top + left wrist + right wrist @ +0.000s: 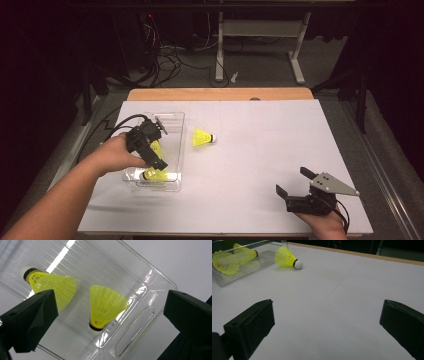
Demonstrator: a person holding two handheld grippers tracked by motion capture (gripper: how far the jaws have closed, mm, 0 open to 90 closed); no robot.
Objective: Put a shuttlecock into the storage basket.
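A clear plastic box (175,150) sits on the left of the white table top. Two yellow shuttlecocks lie inside it, one (53,286) with its cork at the upper left, the other (105,305) cork down. My left gripper (160,145) hovers over the box, open, with nothing between its jaws (110,300). A third yellow shuttlecock (202,138) with a white cork lies on the table just right of the box (242,272). My right gripper (294,181) rests near the front right edge, open and empty (327,312), far from that shuttlecock (285,257).
The white sheet (270,150) covers most of the wooden table (220,94). Beyond the far edge are a grey floor, cables and a table frame (260,30). A black cable (117,125) trails from the left gripper.
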